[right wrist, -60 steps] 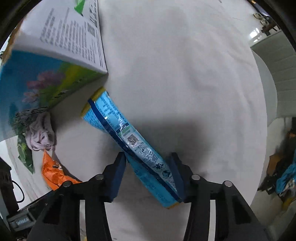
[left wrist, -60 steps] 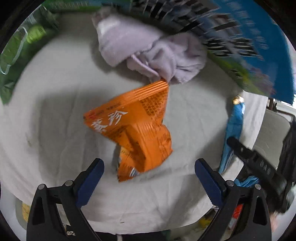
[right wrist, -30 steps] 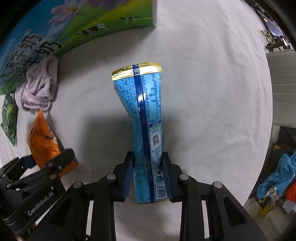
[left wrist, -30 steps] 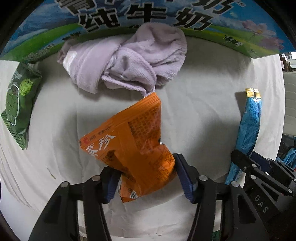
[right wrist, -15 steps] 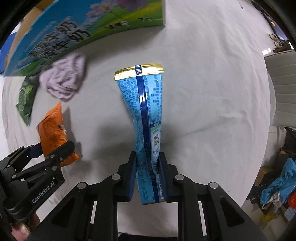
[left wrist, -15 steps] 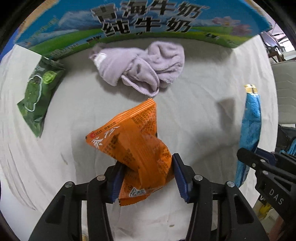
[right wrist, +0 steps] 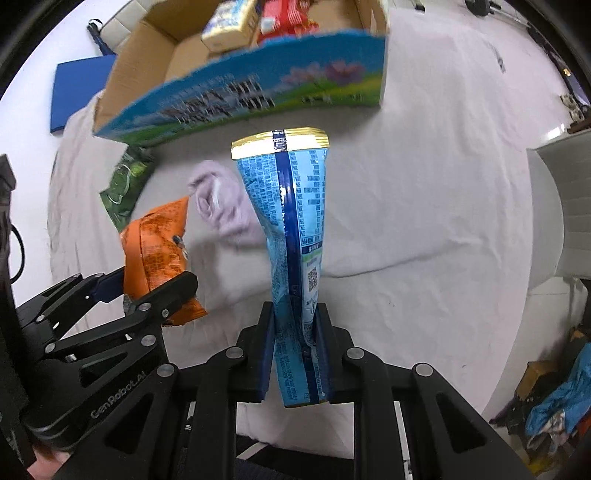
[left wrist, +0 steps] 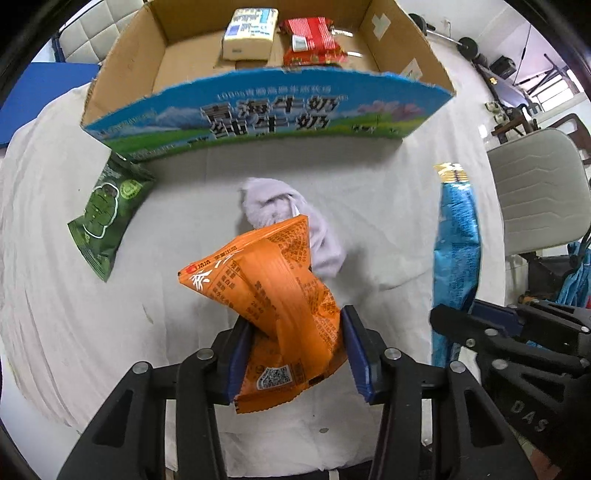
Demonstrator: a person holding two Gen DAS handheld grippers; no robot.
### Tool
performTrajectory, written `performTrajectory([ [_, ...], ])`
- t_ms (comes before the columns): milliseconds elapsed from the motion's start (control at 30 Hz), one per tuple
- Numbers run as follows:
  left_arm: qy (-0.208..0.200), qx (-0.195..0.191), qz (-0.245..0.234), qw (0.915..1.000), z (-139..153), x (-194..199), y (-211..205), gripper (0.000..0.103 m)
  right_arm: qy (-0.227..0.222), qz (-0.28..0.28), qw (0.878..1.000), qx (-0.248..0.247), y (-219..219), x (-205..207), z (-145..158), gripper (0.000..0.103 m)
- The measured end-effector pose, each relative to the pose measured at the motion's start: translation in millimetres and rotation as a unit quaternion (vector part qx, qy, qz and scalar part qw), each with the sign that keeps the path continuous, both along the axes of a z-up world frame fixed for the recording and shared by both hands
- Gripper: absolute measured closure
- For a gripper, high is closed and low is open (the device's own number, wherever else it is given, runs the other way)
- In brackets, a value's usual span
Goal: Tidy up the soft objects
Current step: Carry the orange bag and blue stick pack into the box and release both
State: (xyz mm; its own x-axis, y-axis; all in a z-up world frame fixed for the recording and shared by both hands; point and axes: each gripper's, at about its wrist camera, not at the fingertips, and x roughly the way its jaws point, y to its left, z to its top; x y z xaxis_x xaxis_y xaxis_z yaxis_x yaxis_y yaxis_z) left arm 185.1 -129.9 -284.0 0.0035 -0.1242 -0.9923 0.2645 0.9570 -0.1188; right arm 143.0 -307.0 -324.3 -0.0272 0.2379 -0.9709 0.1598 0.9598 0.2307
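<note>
My left gripper [left wrist: 295, 350] is shut on an orange snack bag [left wrist: 269, 295] and holds it above the white cloth; the bag also shows in the right wrist view [right wrist: 155, 251]. My right gripper [right wrist: 295, 350] is shut on a long blue snack bag [right wrist: 291, 236], held upright, which also shows in the left wrist view [left wrist: 456, 240]. A lilac towel [left wrist: 295, 221] lies crumpled on the cloth below, and a green snack bag [left wrist: 105, 214] lies to its left. An open cardboard box [left wrist: 266, 114] stands beyond them.
The box holds a pale packet [left wrist: 249, 33] and a red packet [left wrist: 312, 40]. The white cloth [left wrist: 74, 314] covers the table. A grey chair [left wrist: 535, 192] stands at the right. A blue mat [right wrist: 77, 96] lies behind the box.
Both grippers have risen and drawn back with their bags. The box interior now shows, and the towel and green bag look farther away.
</note>
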Motion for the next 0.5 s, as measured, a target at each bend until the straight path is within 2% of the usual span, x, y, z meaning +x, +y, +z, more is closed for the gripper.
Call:
performTrajectory([
  [233, -0.006, -0.019, 0.011, 0.9997, 13.9, 1.4, 19.8, 0.06, -0.009, -0.013, 1.0, 0.017, -8.5, 4.8, 4.7, 0.085],
  [500, -0.035, -0.05, 0.001, 0.9981, 58.7, 6.7, 24.5, 0.06, -0.025, -0.01, 0.999, 0.035, 5.4, 16.5, 12.3, 0.085],
])
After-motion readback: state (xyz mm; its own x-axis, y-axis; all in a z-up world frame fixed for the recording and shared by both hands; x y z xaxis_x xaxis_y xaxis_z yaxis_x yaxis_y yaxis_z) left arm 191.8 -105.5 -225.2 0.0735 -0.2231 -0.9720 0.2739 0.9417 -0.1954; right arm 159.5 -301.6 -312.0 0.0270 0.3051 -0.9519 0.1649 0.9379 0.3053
